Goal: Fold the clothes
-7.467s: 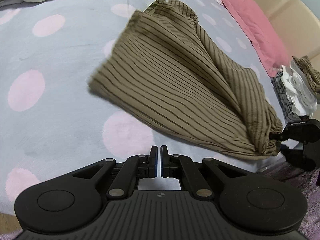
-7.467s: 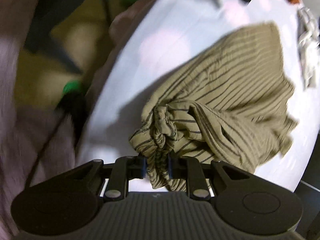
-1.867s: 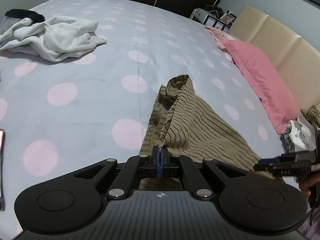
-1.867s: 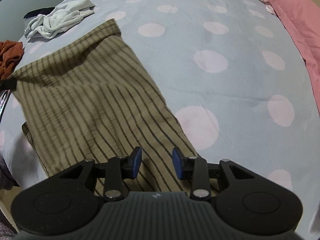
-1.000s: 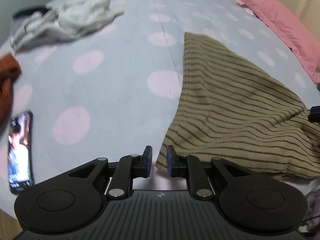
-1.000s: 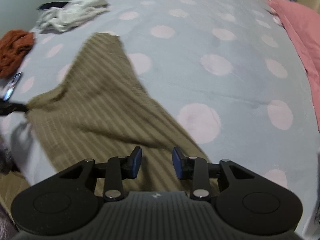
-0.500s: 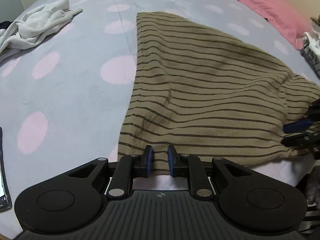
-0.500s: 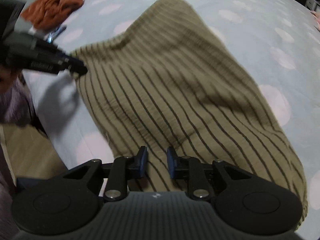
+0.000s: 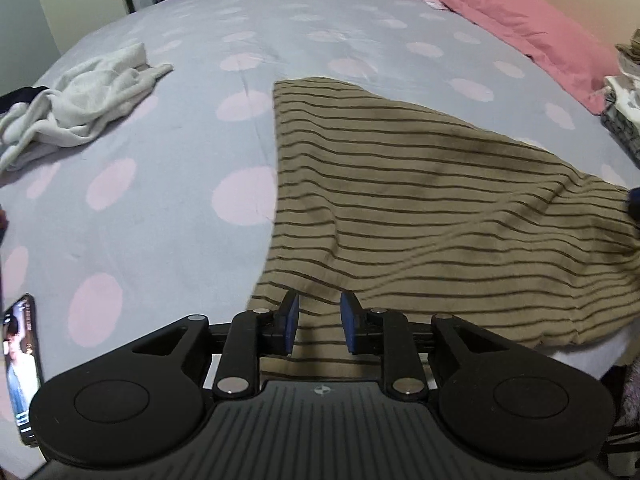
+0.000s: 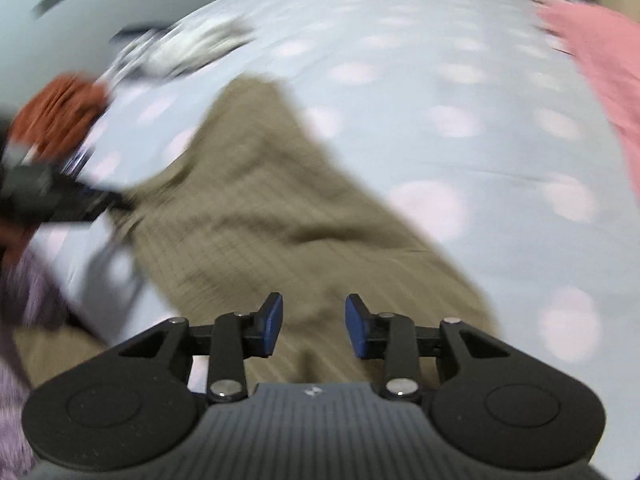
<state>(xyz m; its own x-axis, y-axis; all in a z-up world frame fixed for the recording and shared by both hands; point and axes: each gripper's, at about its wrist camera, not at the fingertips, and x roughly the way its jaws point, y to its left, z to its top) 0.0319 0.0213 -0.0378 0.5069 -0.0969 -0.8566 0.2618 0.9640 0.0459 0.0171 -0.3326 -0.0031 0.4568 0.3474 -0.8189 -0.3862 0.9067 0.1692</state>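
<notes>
Left wrist view
Left gripper (image 9: 319, 328): jaws opening, pads apart over the hem, not pressing.
Striped garment (image 9: 420, 216): spread on the dotted bedsheet (image 9: 168, 152), reaching from 6 toward 3 o'clock.
White cloth (image 9: 80, 100): at 10 o'clock.
Phone (image 9: 20, 364): at 8 o'clock.

Right wrist view (blurred)
Right gripper (image 10: 314, 326): jaws opening, cloth beneath, not gripped.
Striped garment (image 10: 260, 208): runs from 6 toward 11 o'clock.
Orange cloth (image 10: 60, 112): at 10 o'clock.

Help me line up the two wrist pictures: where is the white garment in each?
Left wrist: the white garment lies crumpled at upper left on the bed, left of the striped cloth.
Right wrist: a blurred white shape at upper left, beyond the cloth's far tip.
Shared landmark: the pink pillow, upper right in both.
</notes>
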